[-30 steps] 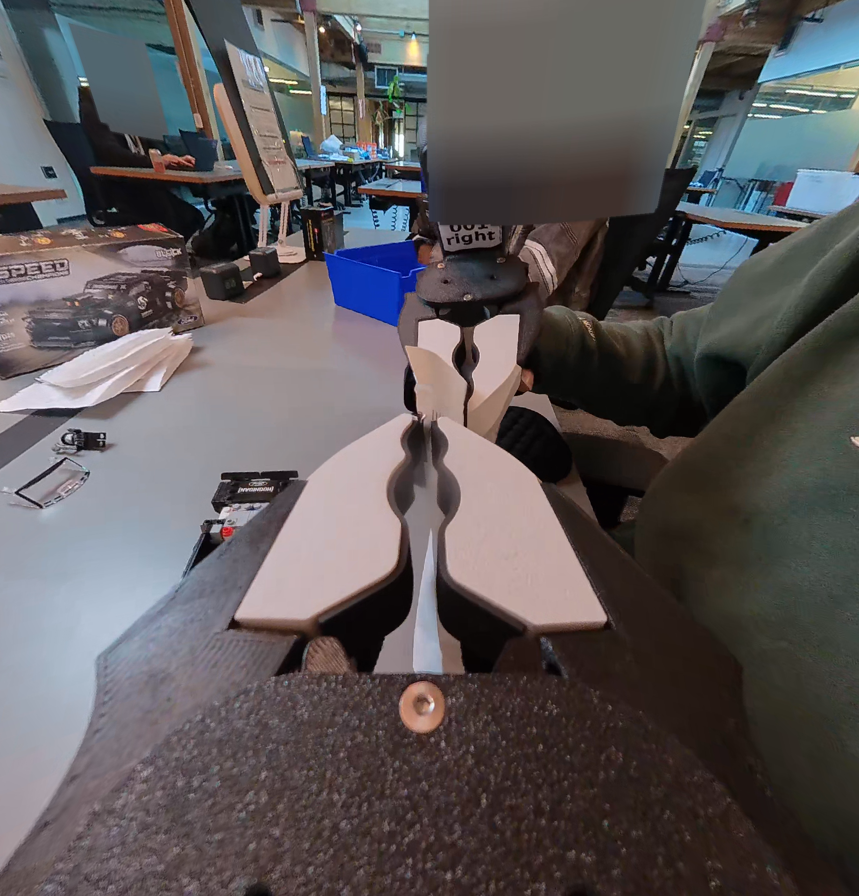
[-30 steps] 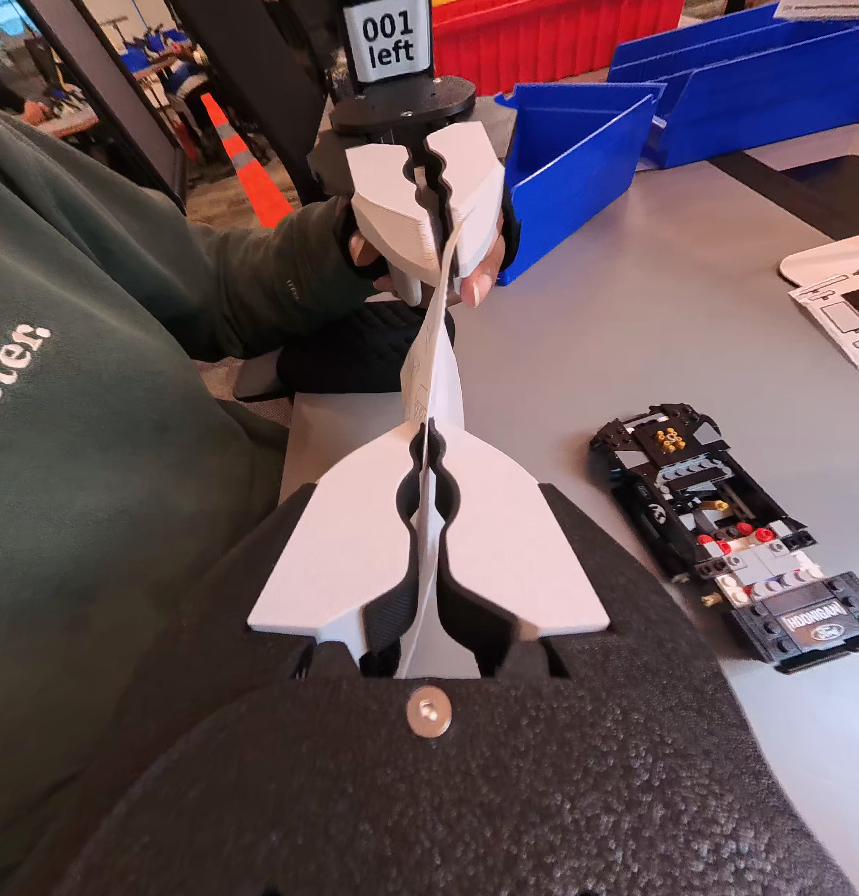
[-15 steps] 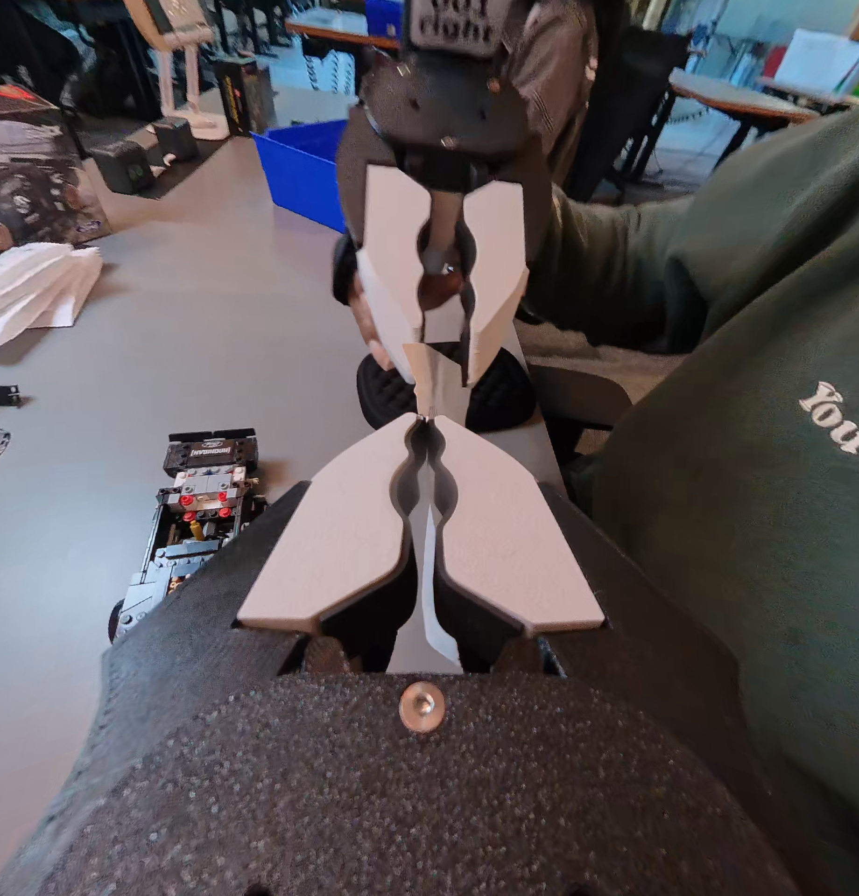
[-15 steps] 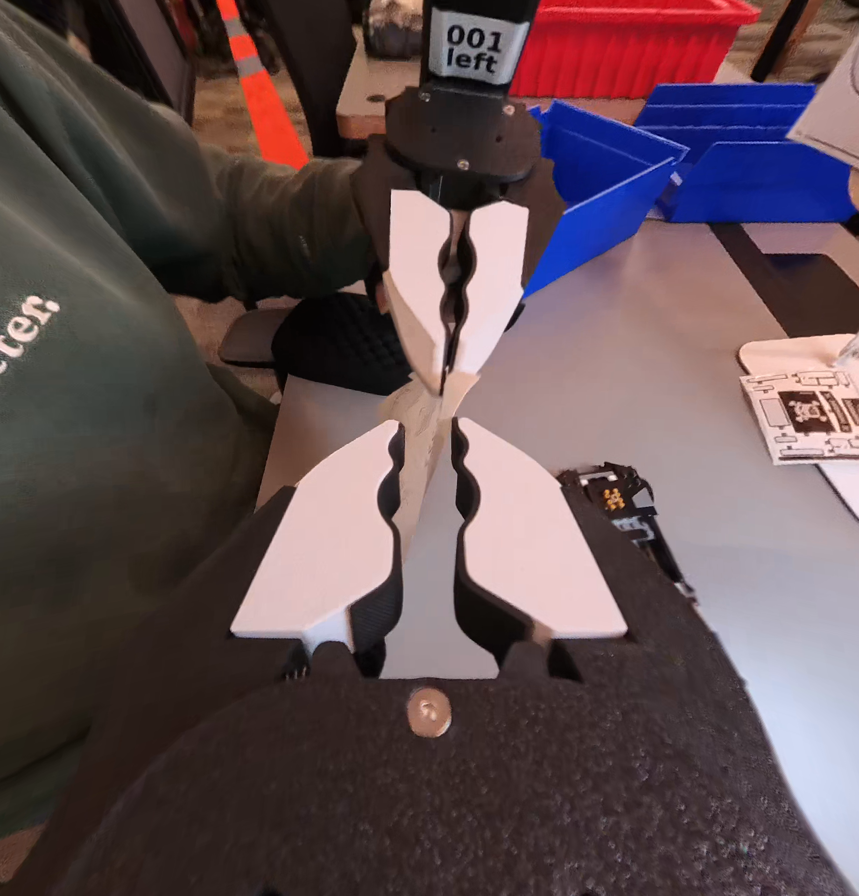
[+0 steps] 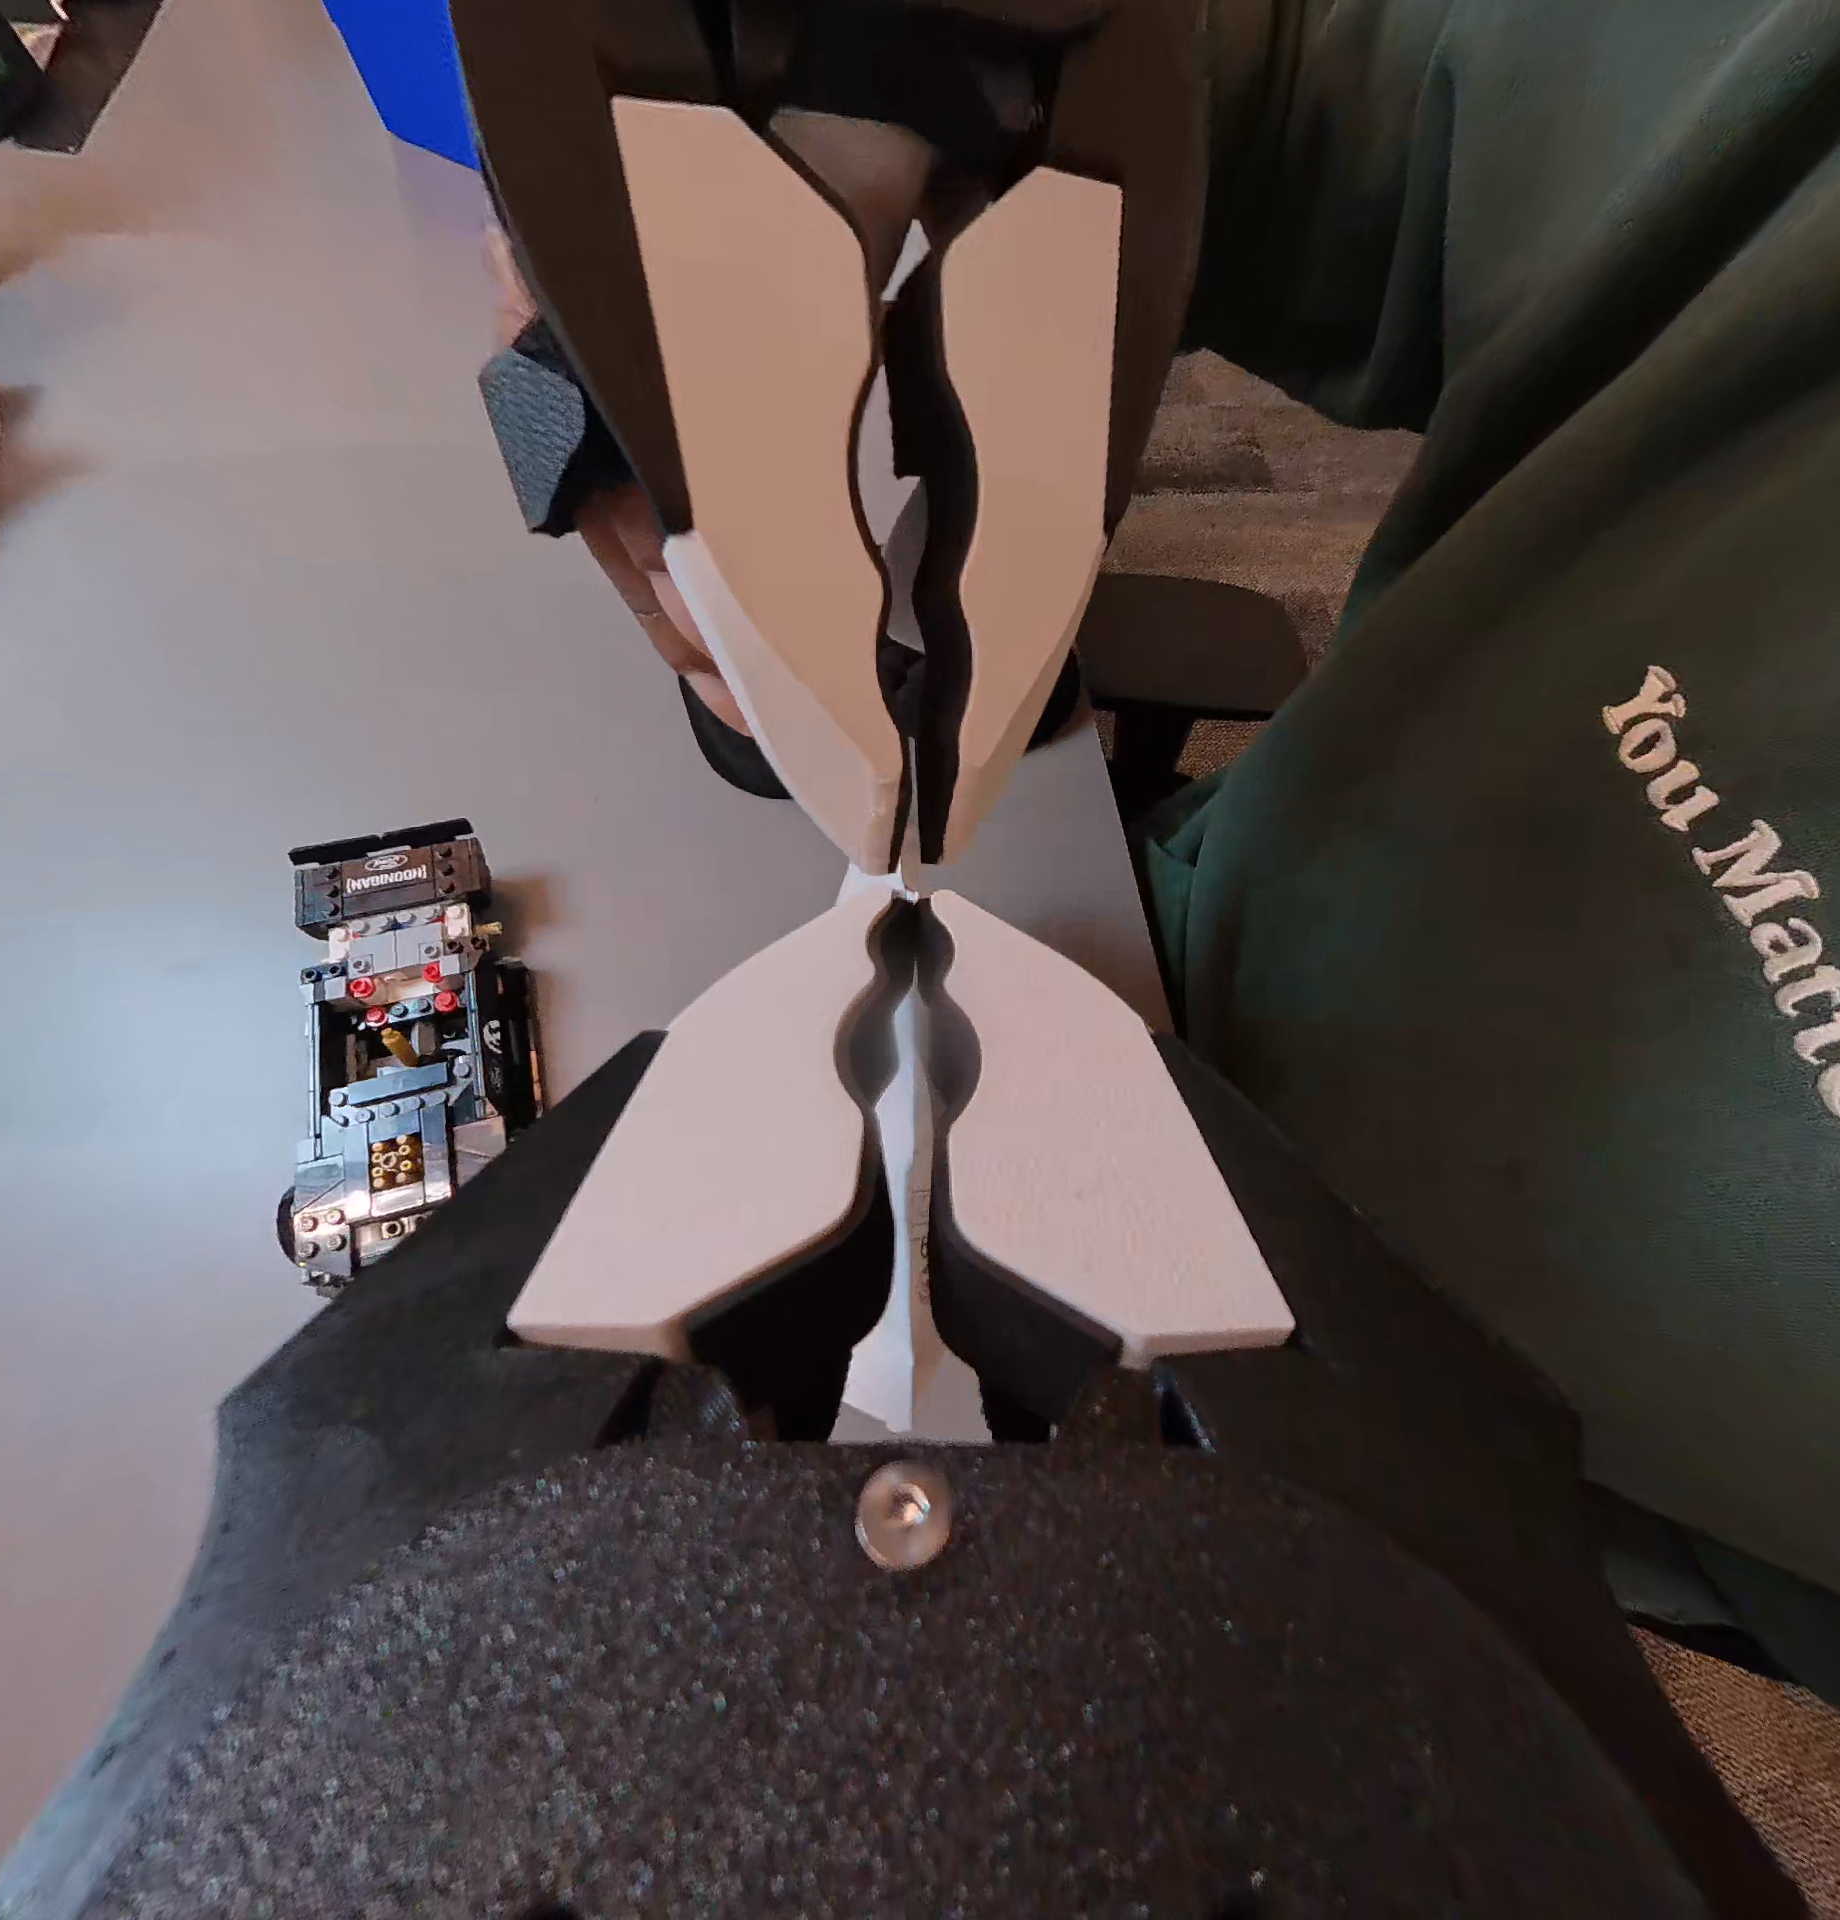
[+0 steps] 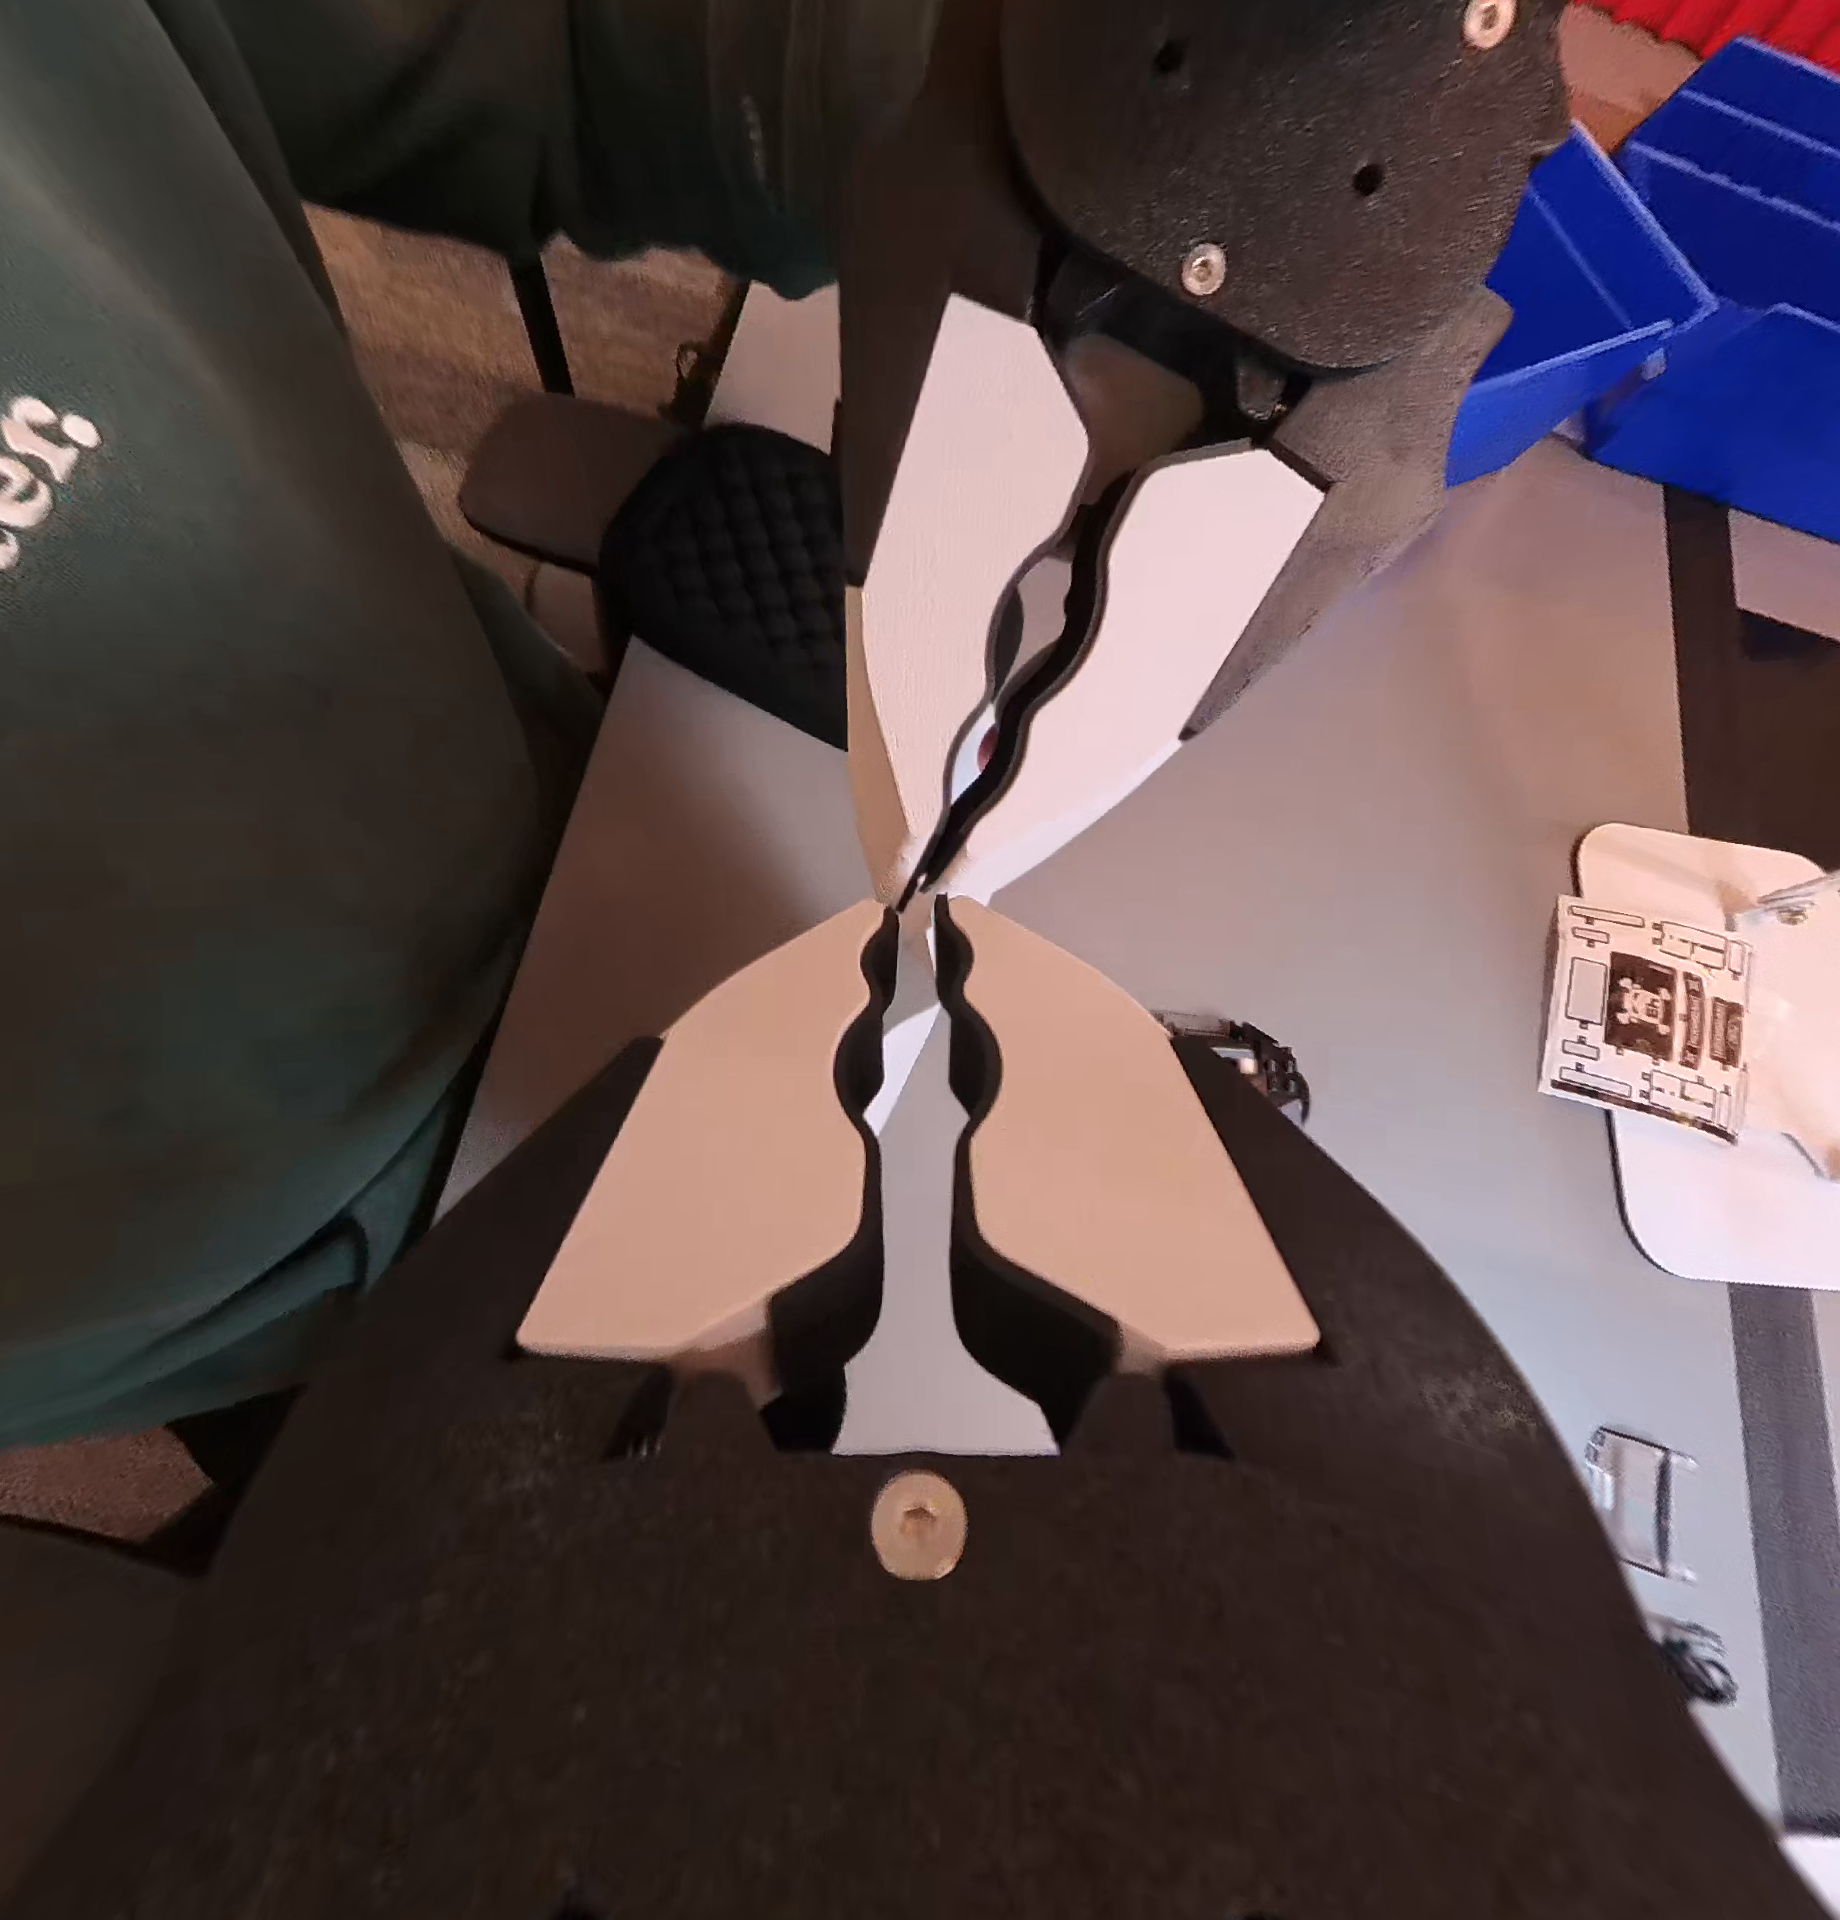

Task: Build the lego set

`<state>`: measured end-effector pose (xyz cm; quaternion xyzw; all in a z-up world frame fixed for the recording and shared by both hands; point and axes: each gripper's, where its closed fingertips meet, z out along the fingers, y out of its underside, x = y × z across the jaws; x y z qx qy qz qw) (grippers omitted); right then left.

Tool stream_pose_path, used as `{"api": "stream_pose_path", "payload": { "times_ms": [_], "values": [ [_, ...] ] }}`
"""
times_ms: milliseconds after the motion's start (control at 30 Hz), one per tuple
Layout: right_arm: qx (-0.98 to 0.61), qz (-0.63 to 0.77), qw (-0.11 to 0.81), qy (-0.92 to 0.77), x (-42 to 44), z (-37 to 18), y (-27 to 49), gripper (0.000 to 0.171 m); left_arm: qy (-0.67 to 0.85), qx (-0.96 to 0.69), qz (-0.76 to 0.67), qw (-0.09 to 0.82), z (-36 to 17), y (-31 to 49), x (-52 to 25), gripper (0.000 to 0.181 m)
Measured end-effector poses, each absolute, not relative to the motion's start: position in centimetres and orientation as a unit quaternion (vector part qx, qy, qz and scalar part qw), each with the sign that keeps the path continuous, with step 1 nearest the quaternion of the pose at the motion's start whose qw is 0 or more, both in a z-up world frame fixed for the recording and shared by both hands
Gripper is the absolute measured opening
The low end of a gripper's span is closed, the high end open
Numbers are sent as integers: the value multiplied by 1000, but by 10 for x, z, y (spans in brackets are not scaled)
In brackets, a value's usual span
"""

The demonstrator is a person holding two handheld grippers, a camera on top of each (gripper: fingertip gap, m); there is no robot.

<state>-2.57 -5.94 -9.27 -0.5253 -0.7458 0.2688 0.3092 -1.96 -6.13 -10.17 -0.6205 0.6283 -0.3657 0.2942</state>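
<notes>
Operator: Slip [image 5: 908, 1226] news. A second ago I had both grippers clamped on this white paper slip, with a good stretch of it between them. Now I've let go on the right. The right gripper [image 6: 913, 912] has its jaws a narrow crack apart, and the slip just runs loose through the gap. I've also brought it in tip to tip with the left gripper [image 5: 903, 914], whose jaws are pinched tight on the slip.

Reply: ok, so what does that do for the build? Where's the car?

Operator: Honestly nothing brick-wise yet. The lego car [image 5: 407, 1060] lies flat on the tabletop [image 5: 168, 623], half built with its insides showing, beside the left gripper on the side away from the body, and nothing is touching it. My guess is I'm re-gripping the slip right next to the left's pinch point, so the next squeeze on the right is the bit that matters.

Reply: got any room to move there?

Operator: Tight on one side. I'm hovering over the near corner of the tabletop with the green sweatshirt [image 5: 1518, 520] close by, so swinging that way risks a snag. The tips nearly touch, so I can't close in any further. The open room is out over the tabletop, between the car and the white tray [image 6: 1726, 1226] with the sticker sheet [image 6: 1643, 1029] on it. The blue bins [image 6: 1674, 343] are well apart at the back.
</notes>
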Motion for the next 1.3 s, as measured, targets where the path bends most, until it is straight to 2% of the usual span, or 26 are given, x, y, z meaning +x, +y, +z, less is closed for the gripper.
{"api": "stream_pose_path", "payload": {
  "times_ms": [200,300,567,700,833,933,1300],
  "values": [
    [-533,232,290,-761,-26,-96,-58,9,626,-623,-362,299,-101,-61,-20,1],
    [-527,214,294,-768,-27,-94,-58,1,624,-626,-359,300,-100,-58,-20,1],
    [-431,80,462,-771,-37,-75,-52,0,543,-625,-494,266,-80,-55,-30,1],
    [-369,28,502,-782,-36,-79,-56,0,526,-616,-533,244,-83,-57,-29,1],
    [-311,-24,506,-804,-31,-100,-62,0,513,-623,-547,223,-101,-56,-27,1],
    [-289,-47,494,-819,-22,-118,-68,0,497,-637,-538,241,-107,-41,-40,1],
    [-352,12,496,-794,0,-112,-64,0,463,-654,-548,239,-122,-27,-57,1]
  ]
}}
